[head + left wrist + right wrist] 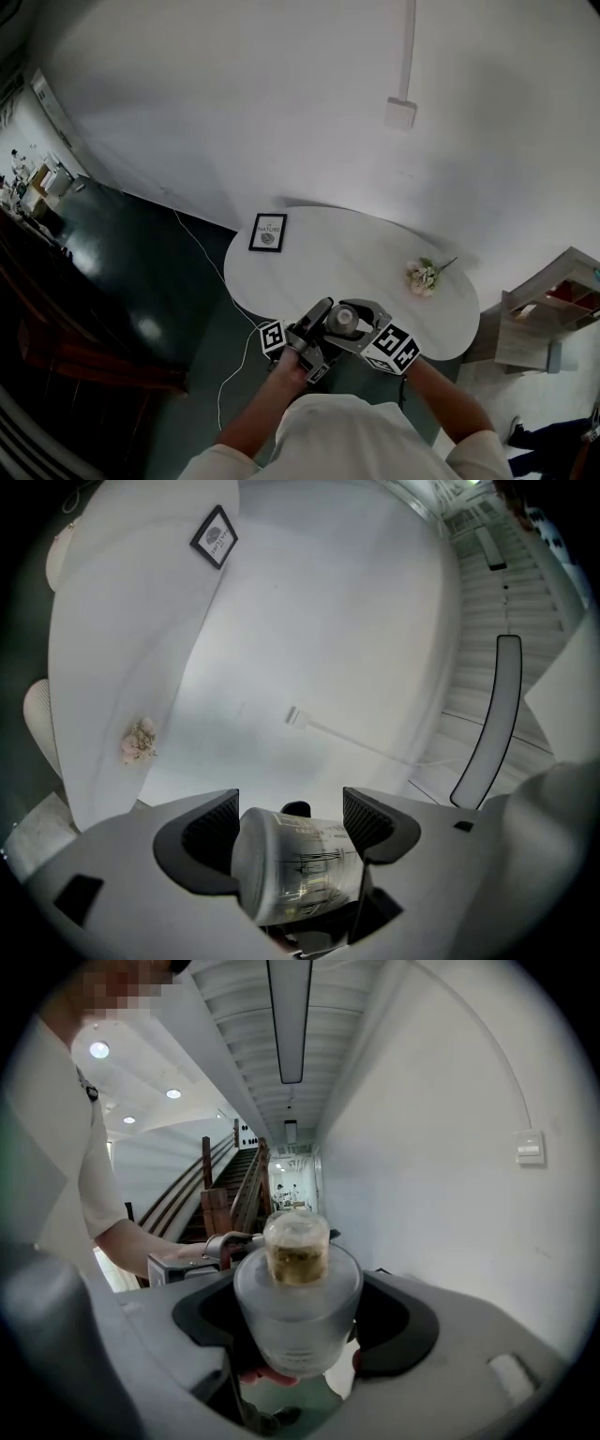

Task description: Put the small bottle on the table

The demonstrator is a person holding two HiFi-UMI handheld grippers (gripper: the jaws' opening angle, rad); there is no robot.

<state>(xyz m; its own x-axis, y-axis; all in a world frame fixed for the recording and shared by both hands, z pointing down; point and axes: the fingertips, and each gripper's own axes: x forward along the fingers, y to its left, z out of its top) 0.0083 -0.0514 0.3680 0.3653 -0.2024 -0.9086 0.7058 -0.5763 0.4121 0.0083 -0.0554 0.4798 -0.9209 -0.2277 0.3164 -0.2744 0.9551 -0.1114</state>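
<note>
The small bottle (pixel 345 321) is clear plastic with a printed label and a clear cap. It is held in the air just in front of the near edge of the white round table (pixel 337 253). The left gripper (pixel 322 317) and right gripper (pixel 366 319) meet at it from either side. In the left gripper view the bottle (pixel 300 864) lies crosswise and fills the gap of the left gripper (pixel 291 822). In the right gripper view the bottle (pixel 298 1307) sits cap forward in the right gripper (pixel 298 1321), with the left gripper (pixel 192 1260) just behind it.
On the table stand a small black picture frame (pixel 267 232) at the far left and a sprig of pale flowers (pixel 424 276) at the right. A white cable (pixel 225 281) runs over the dark floor. A wooden shelf (pixel 553 309) stands to the right.
</note>
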